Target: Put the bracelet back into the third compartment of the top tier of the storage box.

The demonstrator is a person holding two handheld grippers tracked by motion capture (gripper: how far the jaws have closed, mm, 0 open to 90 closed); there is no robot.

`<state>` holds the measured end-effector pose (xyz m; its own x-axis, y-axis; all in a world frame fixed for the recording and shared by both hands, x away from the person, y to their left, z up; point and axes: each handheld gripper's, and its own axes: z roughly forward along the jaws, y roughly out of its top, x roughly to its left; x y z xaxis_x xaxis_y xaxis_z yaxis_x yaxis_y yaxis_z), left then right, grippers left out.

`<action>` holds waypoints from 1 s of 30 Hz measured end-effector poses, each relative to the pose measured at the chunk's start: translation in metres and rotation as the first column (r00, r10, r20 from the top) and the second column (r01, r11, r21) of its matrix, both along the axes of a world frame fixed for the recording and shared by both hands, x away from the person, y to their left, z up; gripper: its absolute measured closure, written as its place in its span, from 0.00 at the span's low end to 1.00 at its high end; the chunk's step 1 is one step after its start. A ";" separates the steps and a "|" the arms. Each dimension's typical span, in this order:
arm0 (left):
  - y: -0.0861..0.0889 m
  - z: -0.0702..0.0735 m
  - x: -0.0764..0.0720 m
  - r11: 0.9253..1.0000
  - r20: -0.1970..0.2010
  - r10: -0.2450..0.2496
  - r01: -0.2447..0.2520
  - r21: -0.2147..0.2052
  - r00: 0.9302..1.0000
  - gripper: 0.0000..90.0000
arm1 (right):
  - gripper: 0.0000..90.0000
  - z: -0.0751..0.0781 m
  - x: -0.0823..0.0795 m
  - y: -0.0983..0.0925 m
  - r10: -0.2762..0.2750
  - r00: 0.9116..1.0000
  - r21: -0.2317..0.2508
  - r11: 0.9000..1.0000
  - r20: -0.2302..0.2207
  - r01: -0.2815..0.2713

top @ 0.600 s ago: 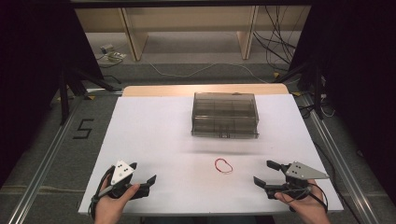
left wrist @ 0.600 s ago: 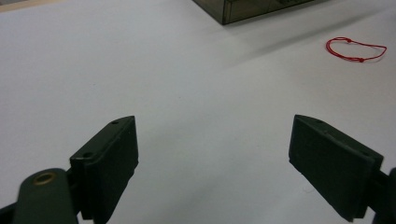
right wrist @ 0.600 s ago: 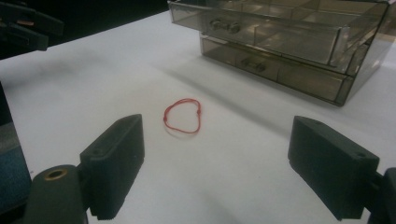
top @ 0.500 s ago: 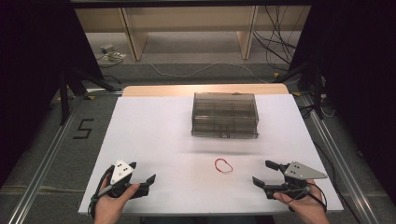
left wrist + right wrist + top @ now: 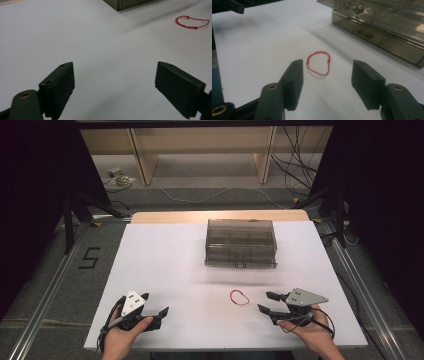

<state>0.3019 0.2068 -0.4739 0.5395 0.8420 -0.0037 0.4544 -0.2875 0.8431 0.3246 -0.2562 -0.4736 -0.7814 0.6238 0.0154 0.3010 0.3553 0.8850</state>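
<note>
Between the two grippers, nearer the right one, a red loop [image 5: 239,297] lies flat on the tabletop [image 5: 165,265], at ten o'clock from the right gripper [image 5: 266,302], whose fingers stand open and empty. Left gripper [image 5: 156,304] is open too. At twelve o'clock sits a smoky drawer box [image 5: 241,243], drawers shut, small metal parts inside.

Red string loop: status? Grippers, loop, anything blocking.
Right gripper open, aimed at red string loop, not touching. Left gripper open, empty. Loop flat on white table, in front of smoky drawer box. Path clear.
</note>
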 end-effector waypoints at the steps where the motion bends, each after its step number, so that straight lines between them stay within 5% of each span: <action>1: 0.000 -0.001 0.000 1.000 -0.003 -0.001 0.001 0.002 1.000 0.18 | 0.52 -0.001 0.003 0.003 0.001 1.000 -0.004 1.000 -0.006 -0.001; 18: -0.002 -0.004 0.002 1.000 -0.011 -0.005 0.005 0.009 1.000 0.18 | 0.69 -0.009 0.031 0.033 -0.028 0.995 -0.083 0.996 -0.098 0.020; 30: -0.002 -0.004 0.002 1.000 -0.009 -0.006 0.006 0.005 1.000 0.18 | 0.80 -0.014 0.051 0.057 -0.033 0.992 -0.140 0.990 -0.119 0.016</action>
